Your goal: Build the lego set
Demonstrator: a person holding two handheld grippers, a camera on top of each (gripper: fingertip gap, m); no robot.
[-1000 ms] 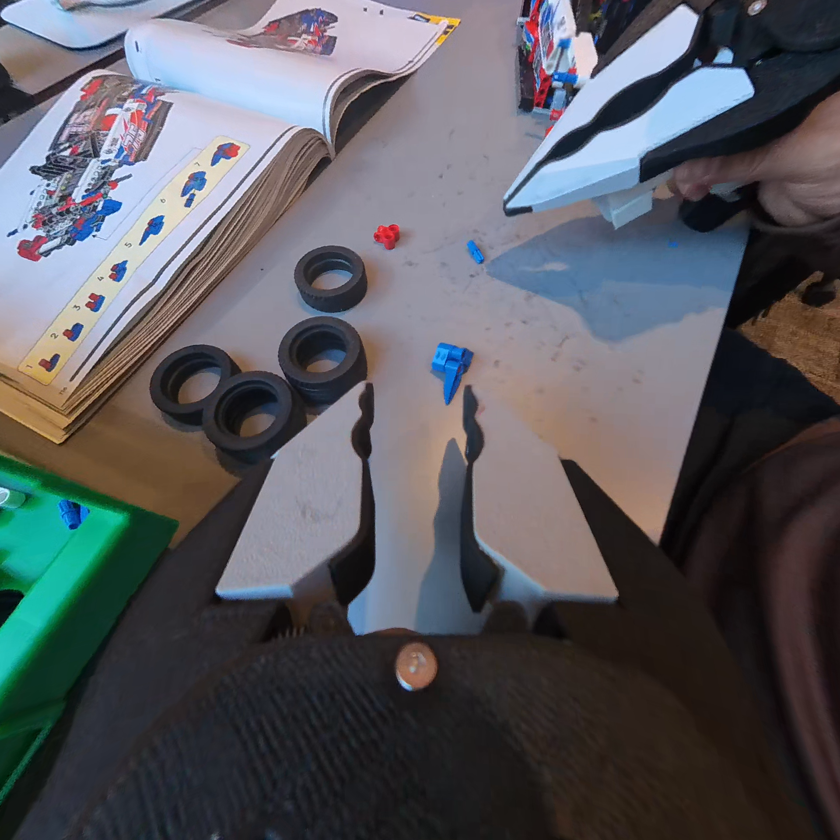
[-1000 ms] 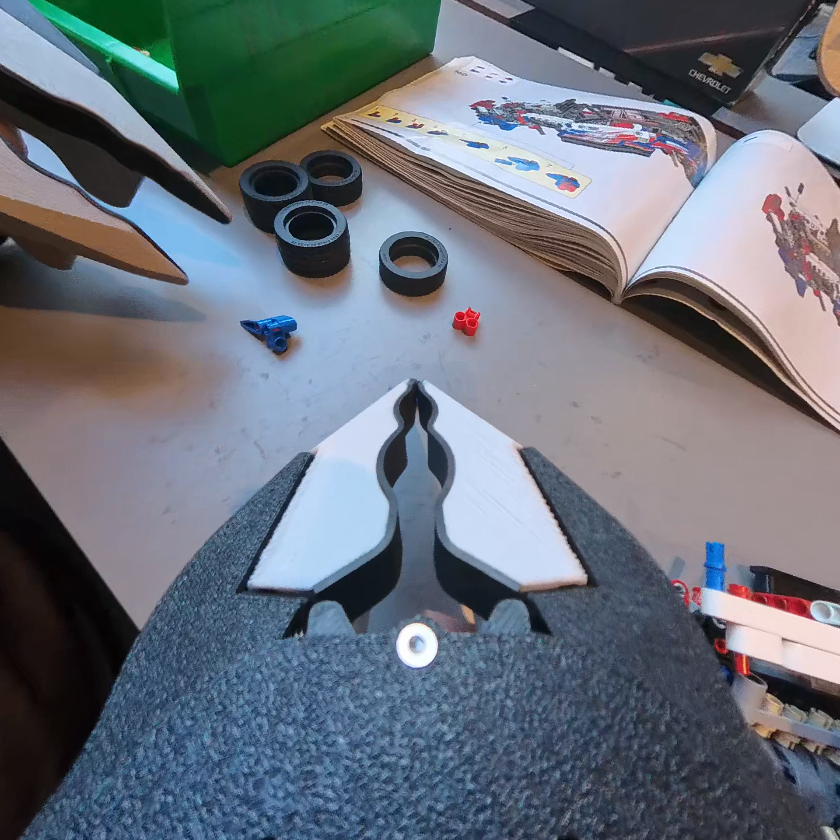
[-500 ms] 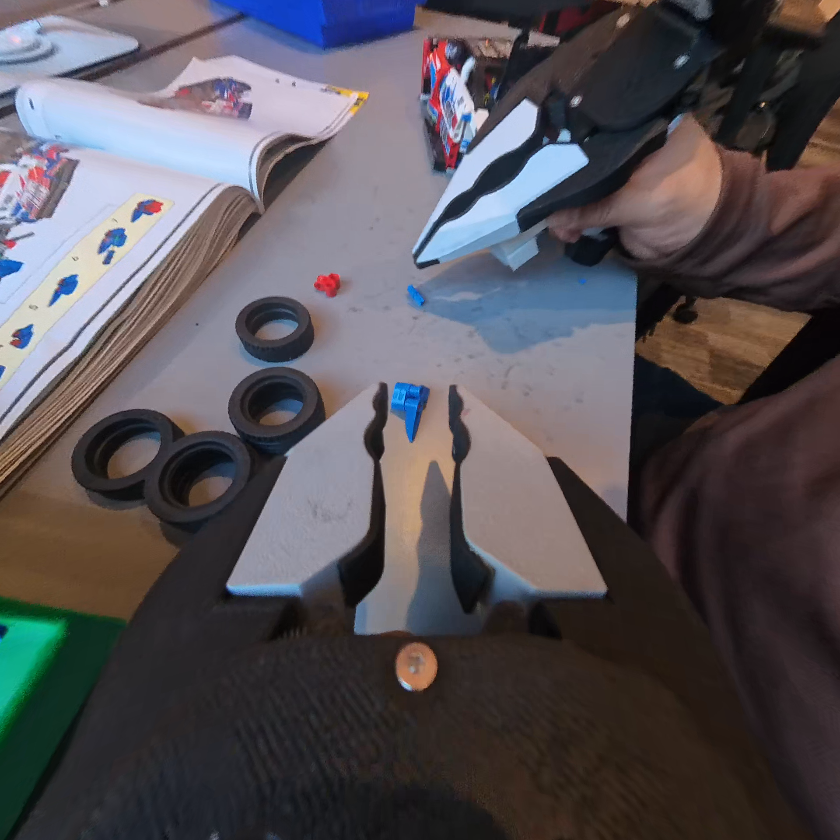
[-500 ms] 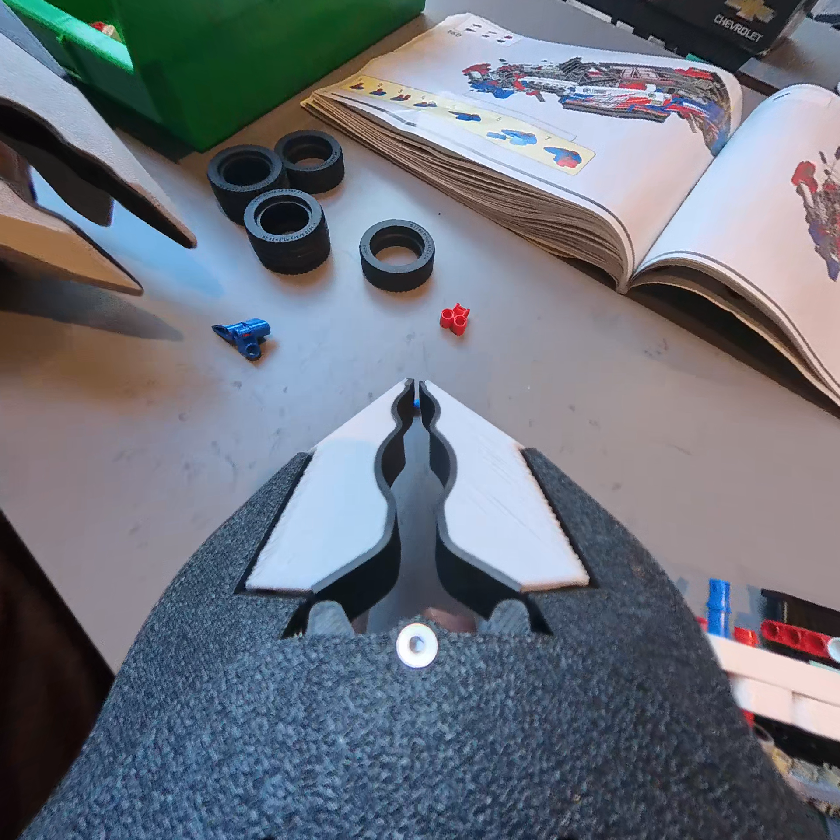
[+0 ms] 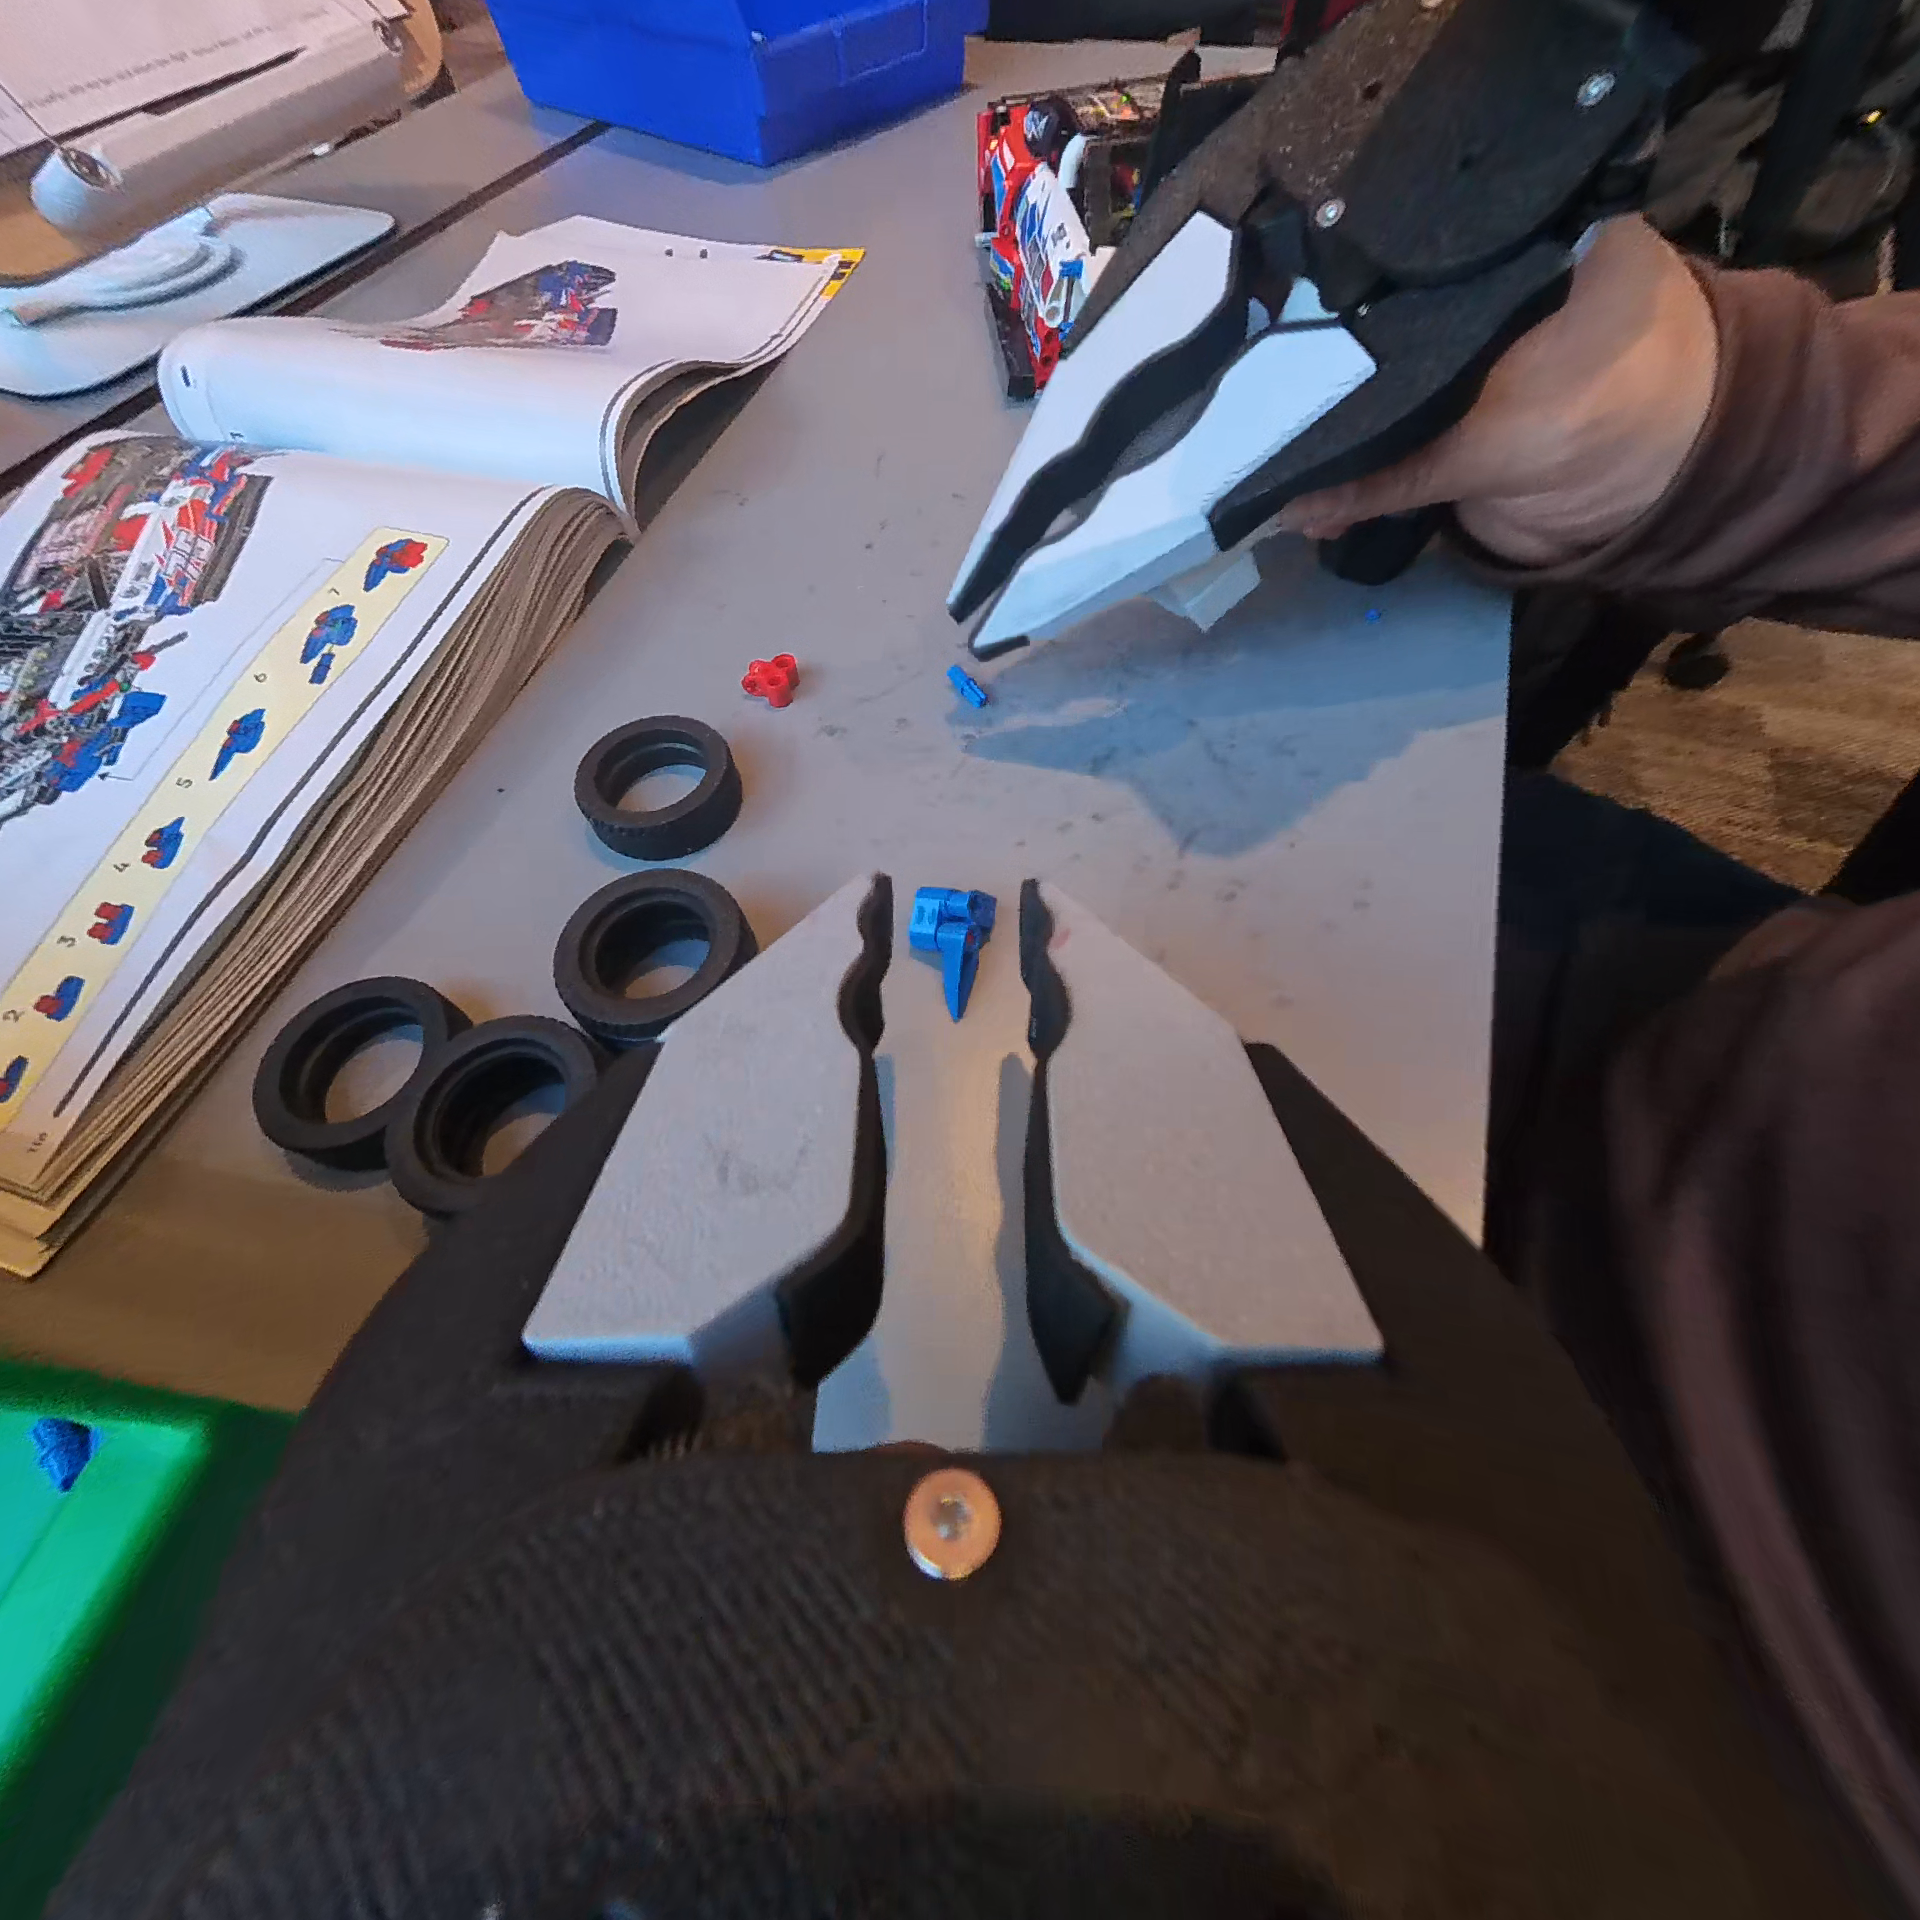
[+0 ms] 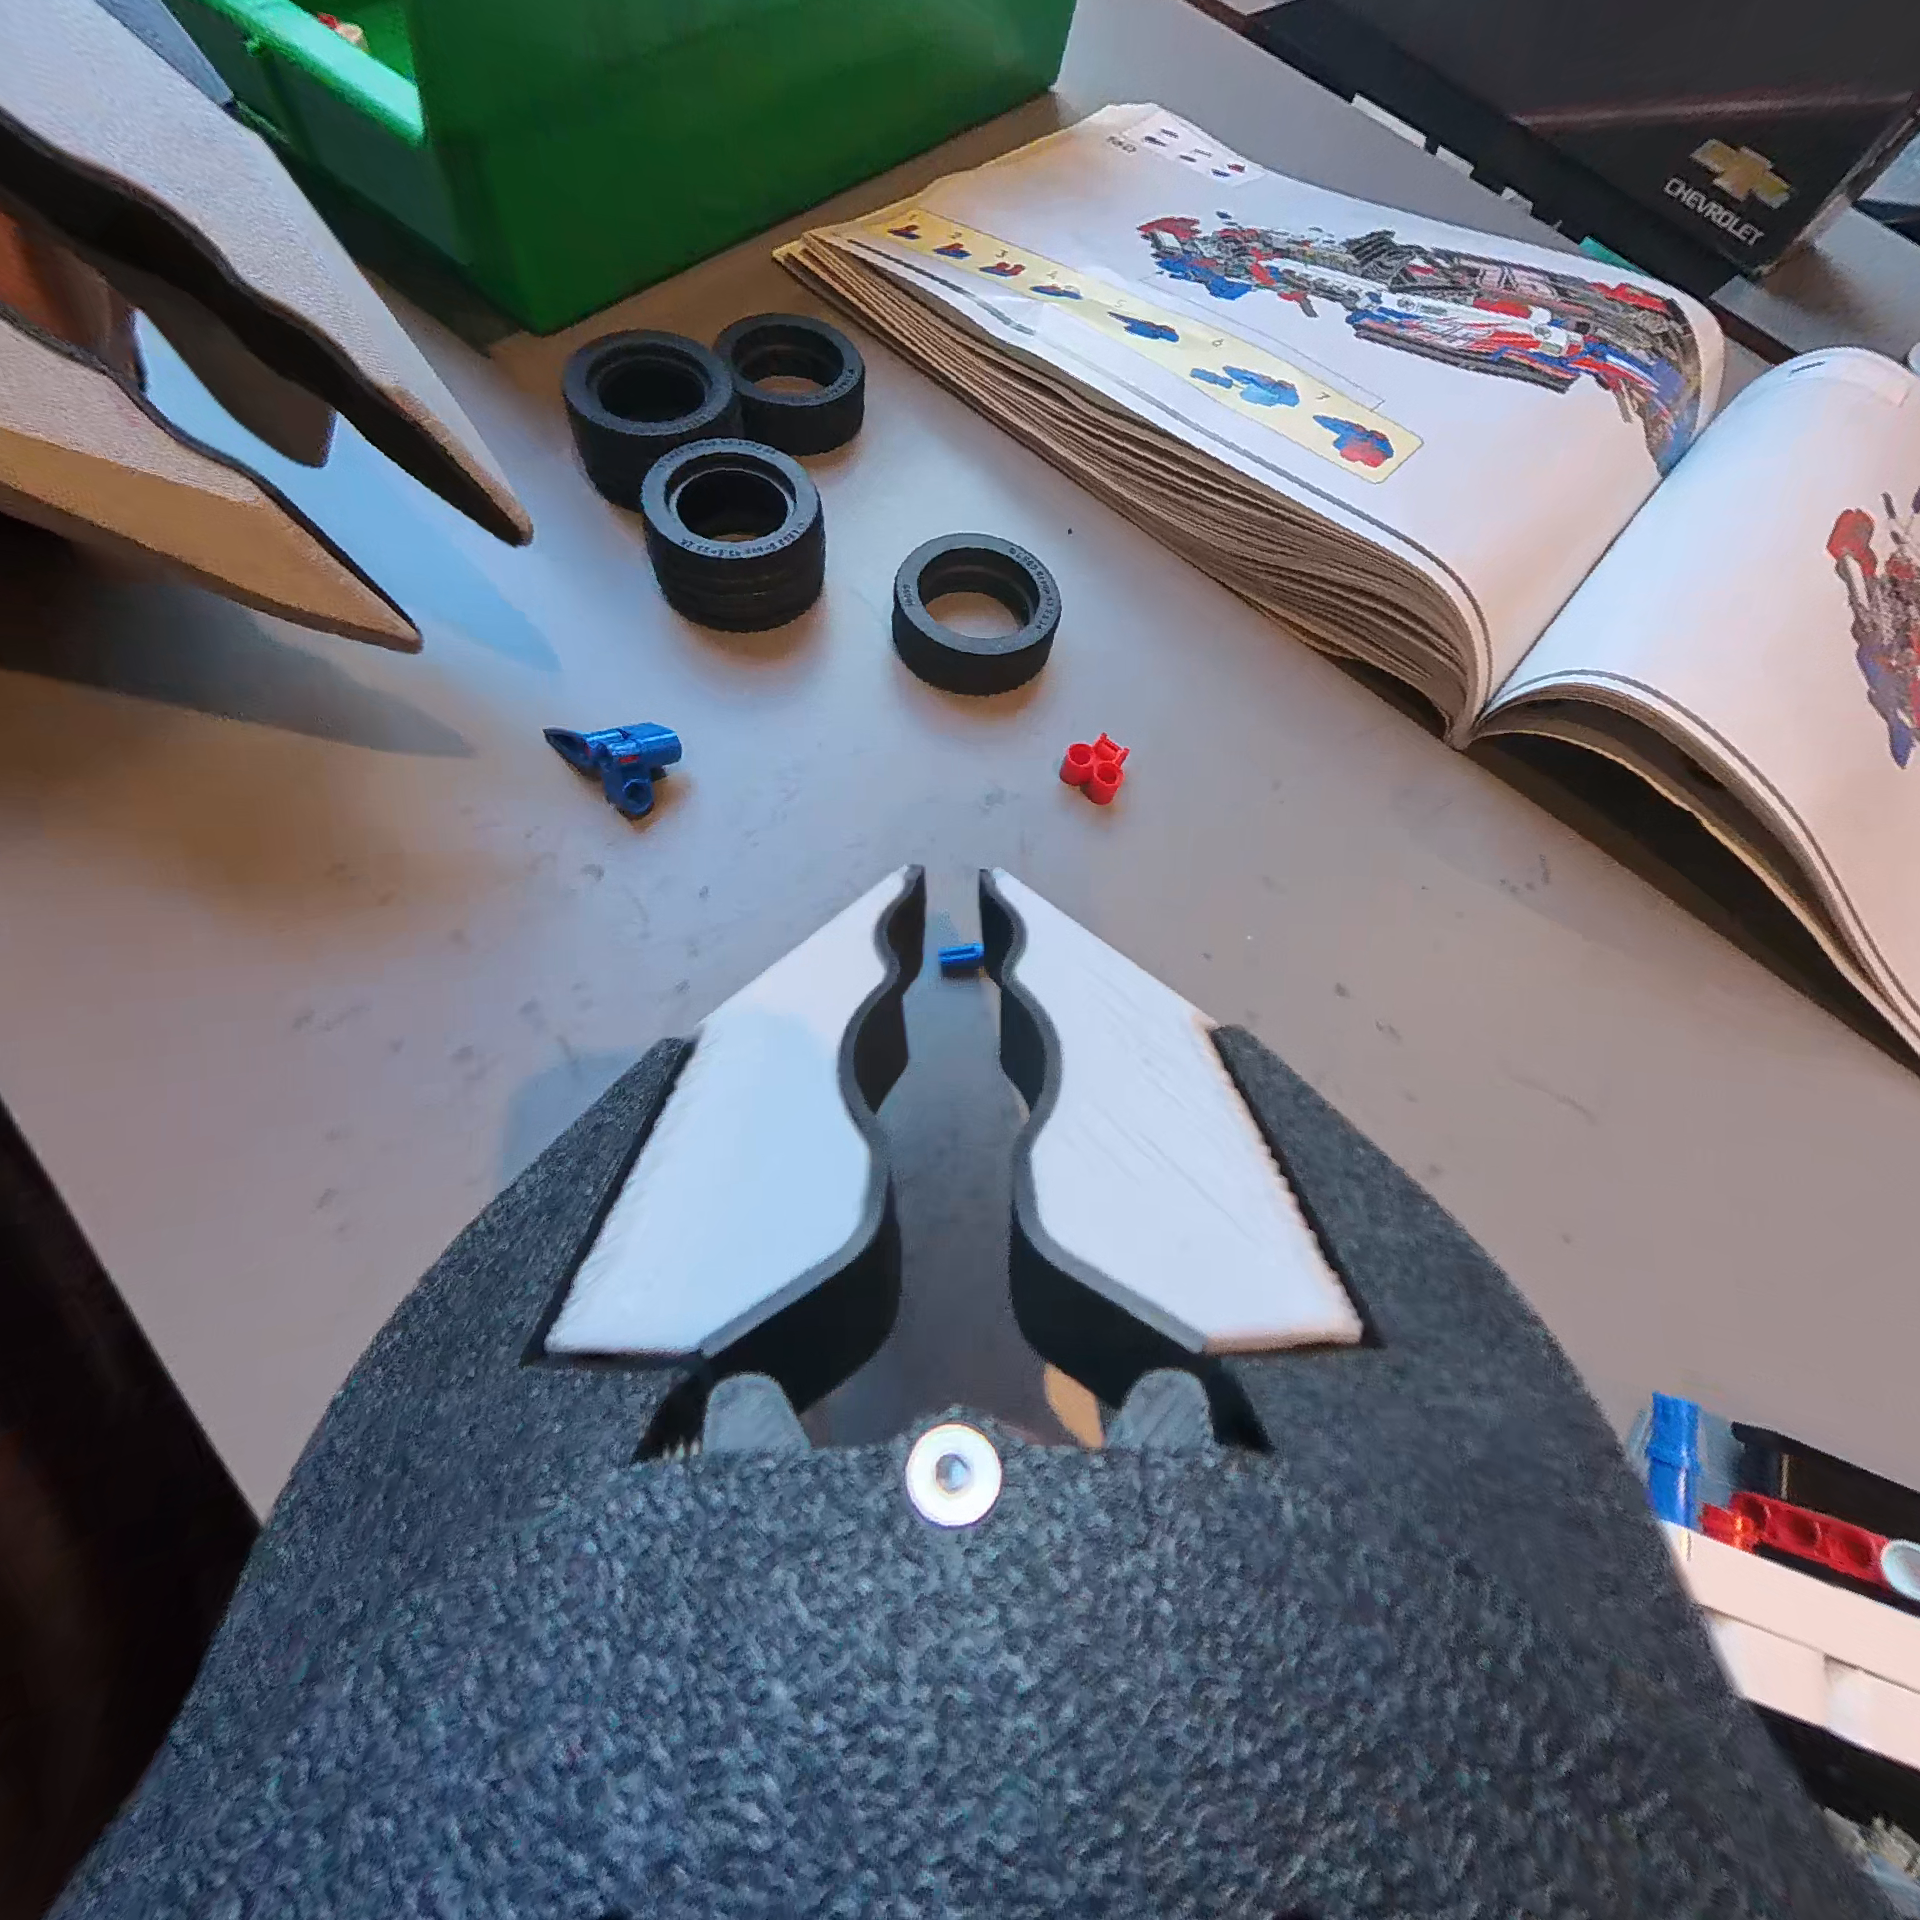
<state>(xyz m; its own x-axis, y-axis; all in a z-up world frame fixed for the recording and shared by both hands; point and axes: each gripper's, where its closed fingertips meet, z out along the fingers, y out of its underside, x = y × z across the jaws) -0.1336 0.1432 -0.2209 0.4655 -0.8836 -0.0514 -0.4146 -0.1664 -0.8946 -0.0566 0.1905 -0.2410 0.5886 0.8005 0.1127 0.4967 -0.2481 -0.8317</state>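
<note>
The small blue piece (image 5: 951, 940), a stubby block with a pointed tail, lies flat on the grey bench (image 5: 1299, 935) right between the tips of the left claw (image 5: 954, 894), which is spread apart and holds nothing. It looks light, stiff and smooth, so it is likely to skid or flip; the blocky end seems the safest place to pinch. A tiny blue pin (image 6: 958, 956) lies between the tips of the right claw (image 6: 951, 883), also parted slightly and empty. Being so small, it will probably roll. Beyond sit a red connector (image 6: 1093, 767), four black tyres (image 6: 732, 551), the open instruction book (image 6: 1299, 416), a green bin (image 6: 644, 156) and the half-built car (image 5: 1039, 249).
</note>
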